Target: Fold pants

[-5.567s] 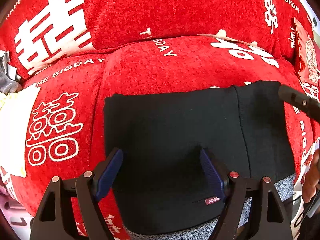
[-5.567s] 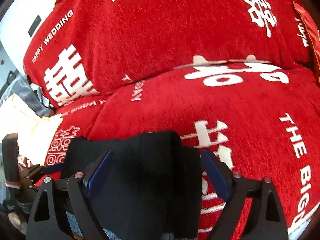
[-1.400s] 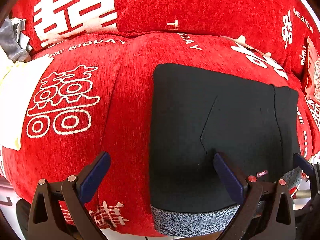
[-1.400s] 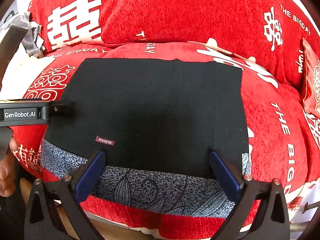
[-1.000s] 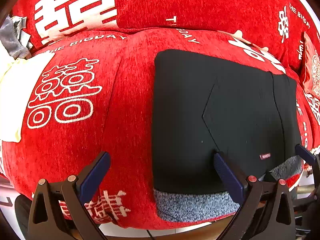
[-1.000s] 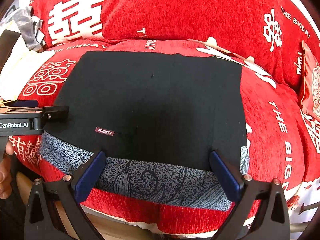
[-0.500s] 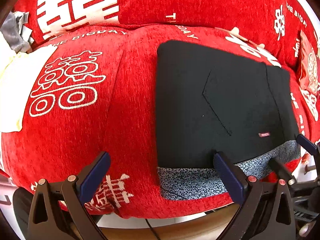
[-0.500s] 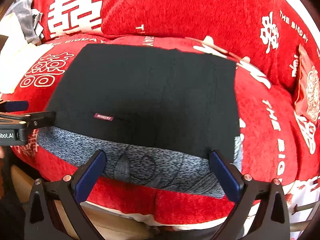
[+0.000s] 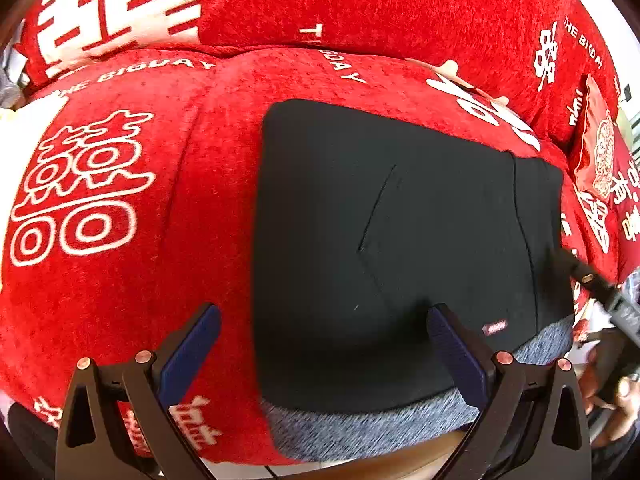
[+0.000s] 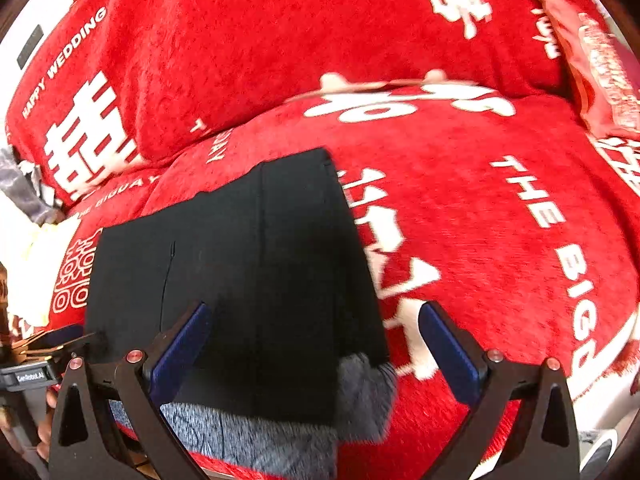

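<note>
Right now the pants (image 9: pixel 400 240) lie folded into a flat black block on the red cover (image 9: pixel 120 280), over the seat cushion, with a grey patterned layer (image 9: pixel 360 428) peeking out at the near edge. On top sits a small red label (image 9: pixel 494 327) near that edge. My left gripper (image 9: pixel 320 344) stands wide open and holds nothing; its left finger is over bare red cover, its right finger over the black cloth. My right gripper (image 10: pixel 316 340) is spread just as wide, empty too, straddling the pants' right edge: left finger above the black fabric, right finger above the cover's white lettering. Whether either one touches the cloth I cannot tell
</note>
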The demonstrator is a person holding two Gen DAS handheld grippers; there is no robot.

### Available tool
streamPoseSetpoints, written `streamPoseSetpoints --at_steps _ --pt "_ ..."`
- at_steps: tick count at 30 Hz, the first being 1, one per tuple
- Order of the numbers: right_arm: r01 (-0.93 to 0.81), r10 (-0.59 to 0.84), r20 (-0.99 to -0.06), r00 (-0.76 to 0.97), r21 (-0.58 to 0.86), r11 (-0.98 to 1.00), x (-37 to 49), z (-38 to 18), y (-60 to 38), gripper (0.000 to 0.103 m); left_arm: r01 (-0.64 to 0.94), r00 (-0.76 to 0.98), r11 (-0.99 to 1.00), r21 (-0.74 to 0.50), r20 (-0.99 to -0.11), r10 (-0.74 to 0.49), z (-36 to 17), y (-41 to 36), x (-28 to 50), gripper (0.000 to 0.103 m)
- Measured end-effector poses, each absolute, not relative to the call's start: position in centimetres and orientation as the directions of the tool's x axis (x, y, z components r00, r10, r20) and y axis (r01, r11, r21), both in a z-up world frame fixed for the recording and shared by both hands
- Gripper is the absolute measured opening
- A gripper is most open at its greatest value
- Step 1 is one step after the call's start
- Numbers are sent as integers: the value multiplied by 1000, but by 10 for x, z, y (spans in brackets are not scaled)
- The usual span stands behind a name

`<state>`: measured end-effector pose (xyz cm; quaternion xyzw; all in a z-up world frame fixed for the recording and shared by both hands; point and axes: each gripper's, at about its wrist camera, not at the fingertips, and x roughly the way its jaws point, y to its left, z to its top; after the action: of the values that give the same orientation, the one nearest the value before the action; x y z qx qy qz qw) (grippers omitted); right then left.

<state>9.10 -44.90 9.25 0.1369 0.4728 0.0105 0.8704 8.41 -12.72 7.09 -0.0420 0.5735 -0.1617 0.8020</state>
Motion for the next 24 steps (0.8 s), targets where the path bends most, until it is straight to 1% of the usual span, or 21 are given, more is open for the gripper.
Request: streamPoseSetpoints --at_steps 2,3,7,11,15,16,18,20,21,22,23,24 --pt "87 173 -837 519 254 963 100 78 -441 103 225 286 942 -249 -907 -308 69 -132 87 103" --pt "72 205 -835 510 279 957 103 72 -440 103 231 282 941 -248 -908 -309 67 -136 88 103" --pt "90 335 -800 497 432 897 108 56 -454 103 248 272 933 -260 -906 -324 64 -146 94 103" --pt "58 343 -798 495 424 904 112 58 -450 103 241 276 934 -264 -904 -327 62 -150 99 103" --pt "15 386 -790 476 446 895 119 62 -443 103 255 284 933 -252 -903 -322 63 -154 99 103" --pt "6 379 -797 470 433 902 120 63 -440 103 271 286 929 -253 -900 -329 64 -155 98 100" --pt "-20 363 -807 465 401 916 119 66 -434 103 320 301 914 -248 -889 -346 71 -159 95 78" --pt "-35 360 -804 473 391 920 116 70 -432 99 365 332 911 -193 -887 -321 78 -167 89 69" --pt "-41 354 -803 480 382 923 114 74 -430 95 375 343 910 -174 -886 -311 80 -170 87 64" --pt "-46 350 -802 484 375 926 112 77 -429 90 377 346 911 -169 -886 -308 81 -170 87 62" --pt "-55 346 -800 490 368 928 109 81 -428 87 374 350 912 -168 -885 -306 83 -169 86 56" --pt "-64 344 -797 496 362 930 106 86 -426 80 371 352 913 -169 -884 -307 85 -168 87 49"
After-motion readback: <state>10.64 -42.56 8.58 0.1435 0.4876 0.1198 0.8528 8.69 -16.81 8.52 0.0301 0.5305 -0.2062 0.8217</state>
